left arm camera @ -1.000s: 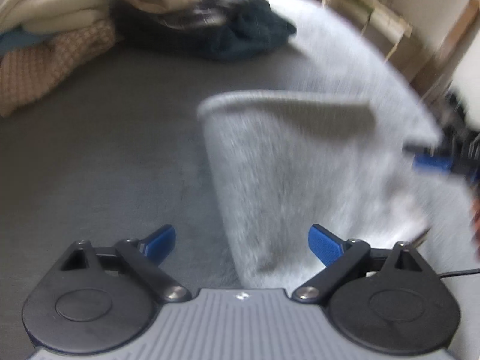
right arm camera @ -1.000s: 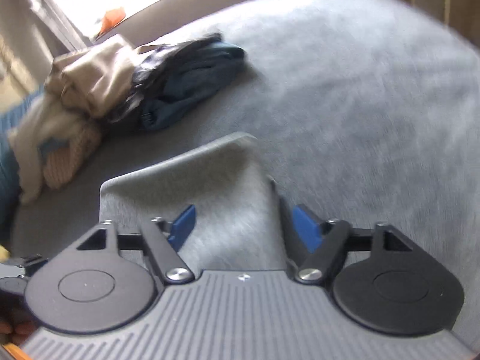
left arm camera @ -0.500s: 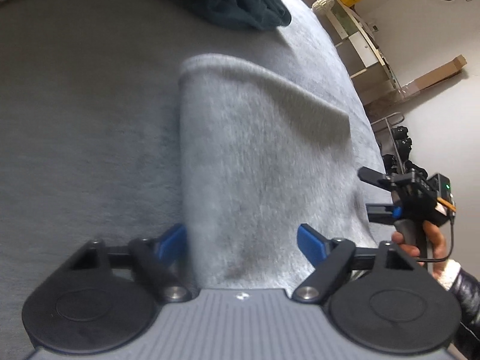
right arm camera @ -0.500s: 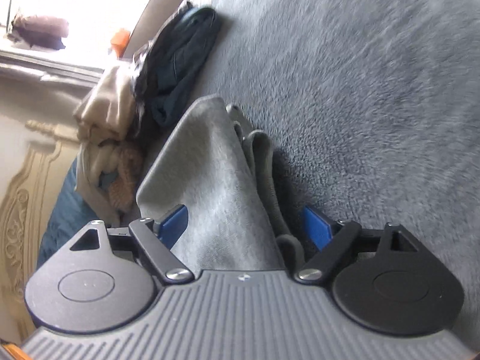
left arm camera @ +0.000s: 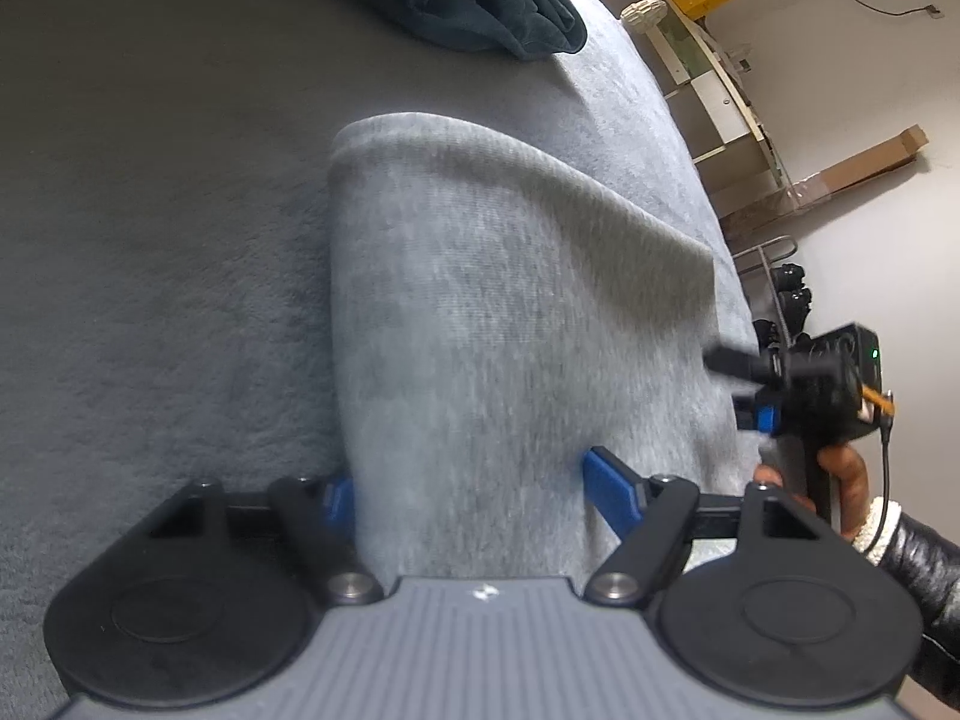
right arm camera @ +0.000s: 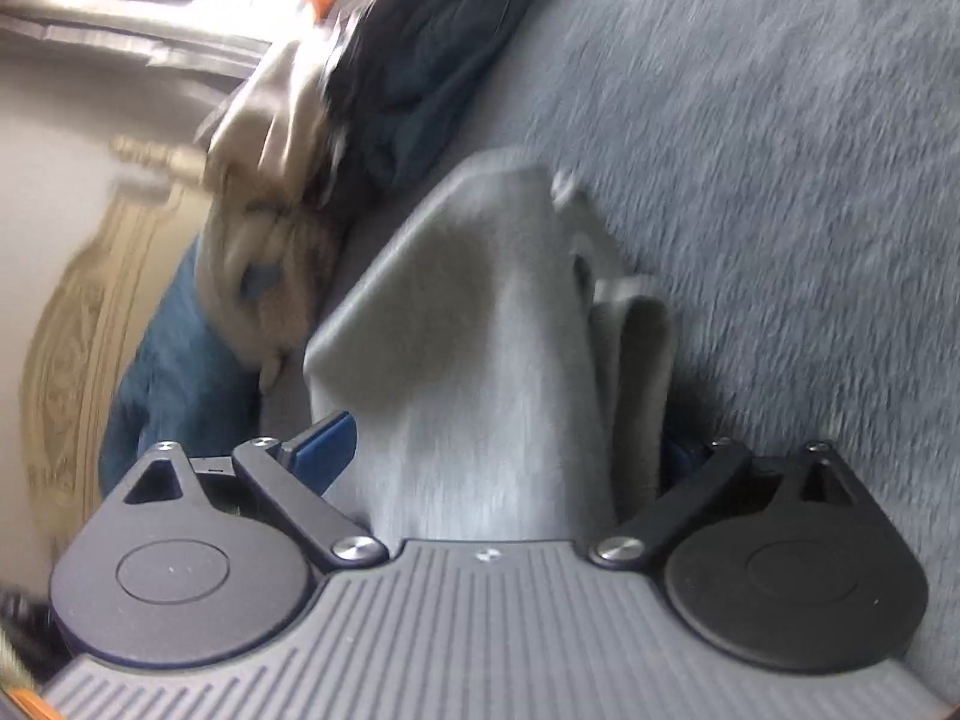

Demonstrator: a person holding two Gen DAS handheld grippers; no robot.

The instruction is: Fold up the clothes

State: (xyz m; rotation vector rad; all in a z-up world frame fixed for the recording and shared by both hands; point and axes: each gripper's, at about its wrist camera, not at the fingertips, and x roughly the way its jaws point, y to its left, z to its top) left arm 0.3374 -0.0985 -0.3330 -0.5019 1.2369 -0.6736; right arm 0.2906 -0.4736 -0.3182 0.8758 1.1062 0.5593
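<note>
Folded pale grey knit garment (left arm camera: 516, 324) lies on the grey plush bed (left arm camera: 150, 312), between both sets of fingers.
Left gripper (left arm camera: 468, 489) open astride its near edge; right gripper (right arm camera: 510, 450), jaws just widened, open, letting go; its right fingertip hides behind loose folds.

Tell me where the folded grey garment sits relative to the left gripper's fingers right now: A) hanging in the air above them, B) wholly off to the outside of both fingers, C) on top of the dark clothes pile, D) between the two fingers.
D: in the left wrist view the grey garment lies on the bed cover and runs down between the blue-padded fingers of the left gripper.
</note>
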